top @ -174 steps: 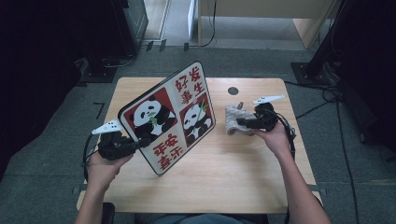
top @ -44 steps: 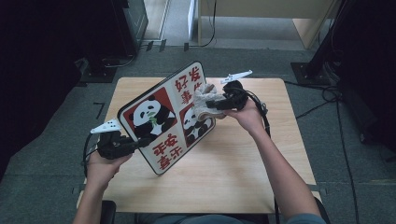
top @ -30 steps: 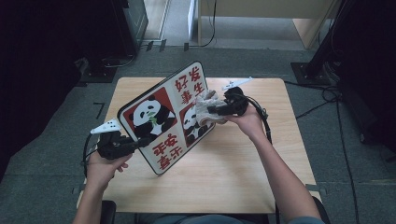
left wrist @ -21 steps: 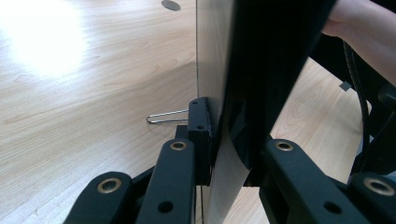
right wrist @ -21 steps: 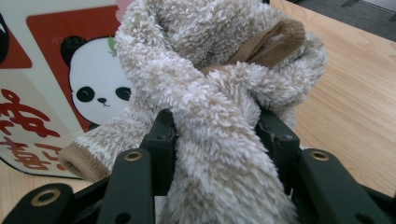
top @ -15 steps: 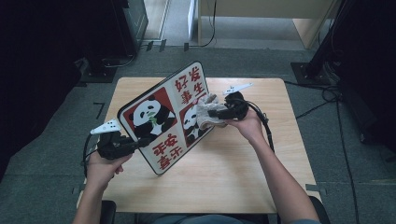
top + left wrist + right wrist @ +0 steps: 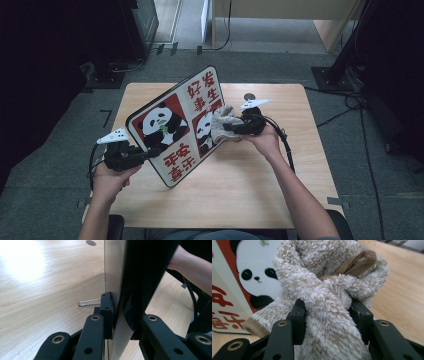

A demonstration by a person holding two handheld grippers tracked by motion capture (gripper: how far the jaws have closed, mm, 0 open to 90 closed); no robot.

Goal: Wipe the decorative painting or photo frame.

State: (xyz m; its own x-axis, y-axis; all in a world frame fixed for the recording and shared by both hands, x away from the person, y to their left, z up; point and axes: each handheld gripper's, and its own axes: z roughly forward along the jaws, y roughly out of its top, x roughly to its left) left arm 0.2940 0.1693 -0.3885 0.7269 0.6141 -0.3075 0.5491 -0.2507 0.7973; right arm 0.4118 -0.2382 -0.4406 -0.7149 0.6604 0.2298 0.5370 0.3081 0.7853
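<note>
Panda board (image 7: 175,127): stiff, light, slick-faced; tilted above tabletop (image 7: 250,190); left claw (image 7: 142,155) pinching its 8 o'clock edge. Fleece cloth (image 7: 220,125): soft, compressible; bunched in right claw (image 7: 231,131), pressed against board's 3 o'clock panel.

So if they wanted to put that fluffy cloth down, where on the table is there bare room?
The widest bare wood of the table lies along the near edge, between the two forearms, below the panda board. Another free patch is the far right corner beyond the right gripper. The middle is crowded: the cloth sits against the tilted board, which the left gripper clamps.
</note>
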